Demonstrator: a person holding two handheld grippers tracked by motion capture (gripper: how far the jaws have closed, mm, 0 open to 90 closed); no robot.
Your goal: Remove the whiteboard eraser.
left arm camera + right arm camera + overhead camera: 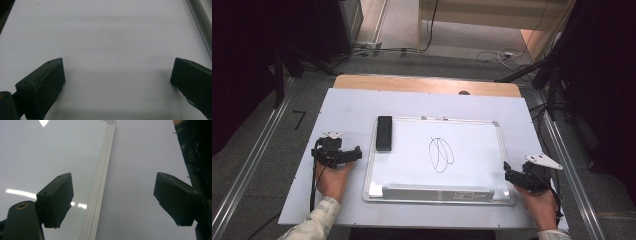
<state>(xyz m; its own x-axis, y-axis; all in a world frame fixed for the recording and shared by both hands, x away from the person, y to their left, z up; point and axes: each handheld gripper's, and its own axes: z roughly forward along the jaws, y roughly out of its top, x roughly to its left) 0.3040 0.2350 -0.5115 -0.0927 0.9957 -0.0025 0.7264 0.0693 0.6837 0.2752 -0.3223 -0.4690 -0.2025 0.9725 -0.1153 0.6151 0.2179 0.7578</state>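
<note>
A person's two forearms enter from the bottom edge of the high view, cut off at the sleeves, each hand holding a black gripper over a white sheet (347, 107) that covers the desk (422, 83).

At the left, the left hand (332, 181) lies palm-up-ish on the sheet, wrist low, and the left gripper (354, 154) points rightward toward the whiteboard (472, 142), just beside its left frame without touching it. In the left gripper view its jaws stand spread wide with bare white sheet between them; a strip of metal frame crosses the top right corner, partly cut off.

In the middle, the whiteboard lies flat on the sheet. A black eraser (384, 132) rests on its upper left corner, well apart from both grippers. A looping black scribble (441, 154) sits near the board's centre. Small print on the tray along the near edge is too blurred to read.

At the right, the right hand (542, 202) comes in low, and the right gripper (508, 171) points leftward at the board's right edge. In the right gripper view its jaws are spread apart, holding nothing, and straddle the board's right frame (98, 197), one over the glossy board, the other over the sheet. Whether they touch the surface cannot be told. A dark shape at the top right corner there is too dim to identify.
</note>
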